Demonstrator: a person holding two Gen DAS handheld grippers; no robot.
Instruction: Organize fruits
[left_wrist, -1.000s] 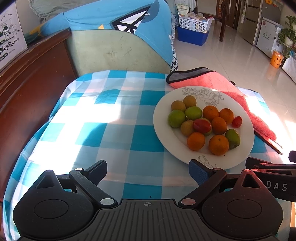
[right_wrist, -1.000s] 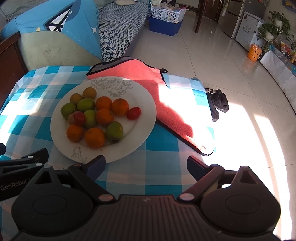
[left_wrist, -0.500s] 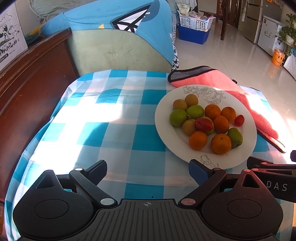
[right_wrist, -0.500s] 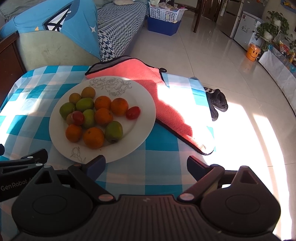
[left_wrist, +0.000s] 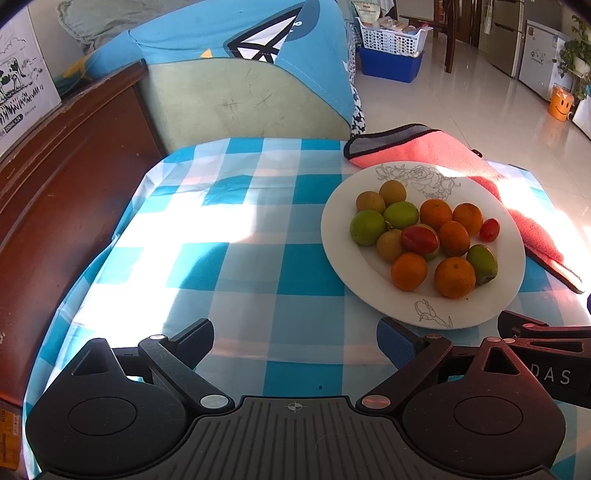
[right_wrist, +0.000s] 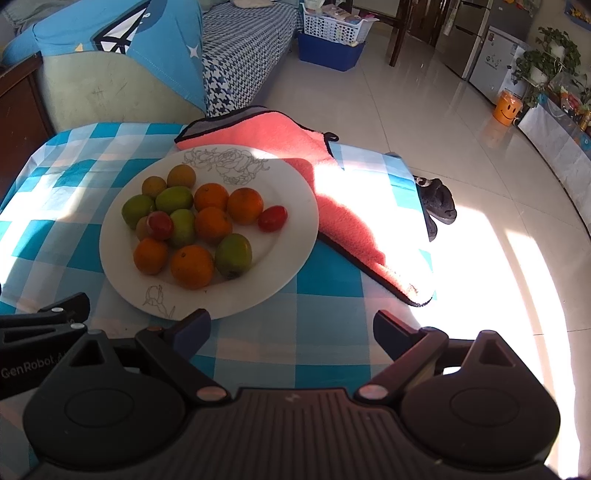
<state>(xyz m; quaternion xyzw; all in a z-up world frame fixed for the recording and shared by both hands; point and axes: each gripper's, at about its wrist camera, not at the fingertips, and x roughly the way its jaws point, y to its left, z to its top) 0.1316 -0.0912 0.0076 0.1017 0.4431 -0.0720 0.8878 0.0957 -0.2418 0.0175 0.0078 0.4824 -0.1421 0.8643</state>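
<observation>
All the fruits (right_wrist: 192, 225) sat piled on the white plate (right_wrist: 295, 206) on the bench, mixed together. Left gripper (left_wrist: 295, 341) and right gripper (right_wrist: 291, 330) hung just short of it, jaws wide open, holding nothing. Could've been pre-sorting or already gathered, honestly.

Hard sunlight is cast from the right, and the tablecloth (left_wrist: 236, 273) and the floor (right_wrist: 491, 206) are blown out to white in patches. The towel (right_wrist: 295, 147) is half lit, half shadowed. Sharp focus is held throughout. Straight lines are bent by fisheye distortion and corners are darkened.
</observation>
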